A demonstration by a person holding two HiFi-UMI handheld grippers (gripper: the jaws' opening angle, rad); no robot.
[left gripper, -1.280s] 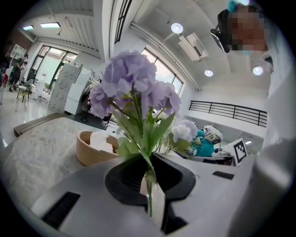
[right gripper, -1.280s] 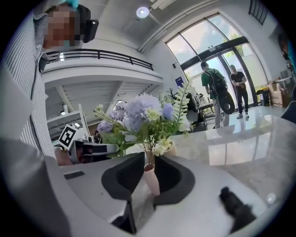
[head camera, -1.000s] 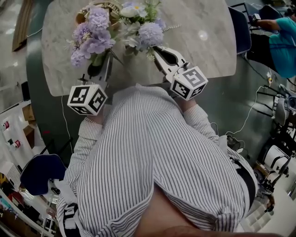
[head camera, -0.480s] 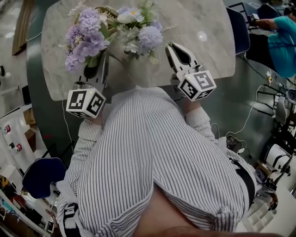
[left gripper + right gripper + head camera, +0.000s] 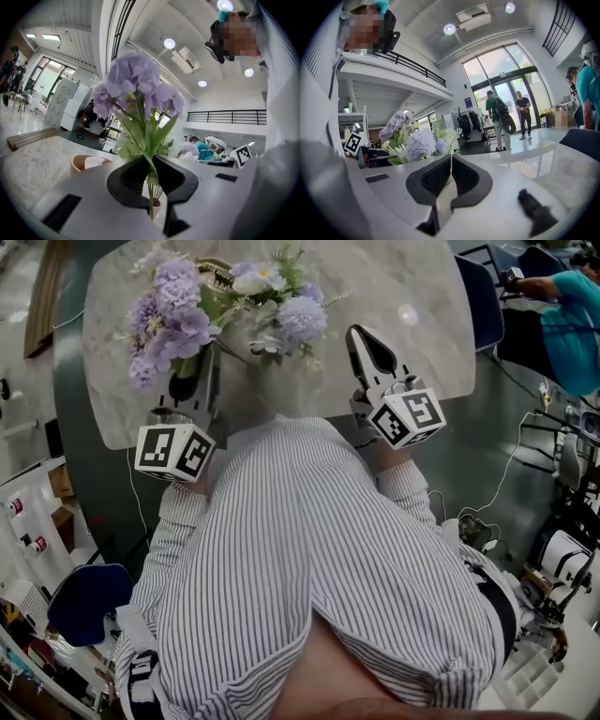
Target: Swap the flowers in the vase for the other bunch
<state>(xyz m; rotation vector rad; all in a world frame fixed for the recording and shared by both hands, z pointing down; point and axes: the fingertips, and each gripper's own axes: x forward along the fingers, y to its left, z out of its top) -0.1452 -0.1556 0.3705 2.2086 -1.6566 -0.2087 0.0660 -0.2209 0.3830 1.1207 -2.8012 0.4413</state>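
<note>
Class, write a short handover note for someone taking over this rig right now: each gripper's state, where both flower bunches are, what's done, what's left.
Left gripper: shut on the stems of the purple bunch, held upright.
Right gripper: shut and empty; its jaws have just closed with nothing between them.
Mixed bunch: stands upright on the table, seemingly in the vase, which its blooms hide.
Done: the swap, as far as shows.
Left: set the purple bunch down.
</note>
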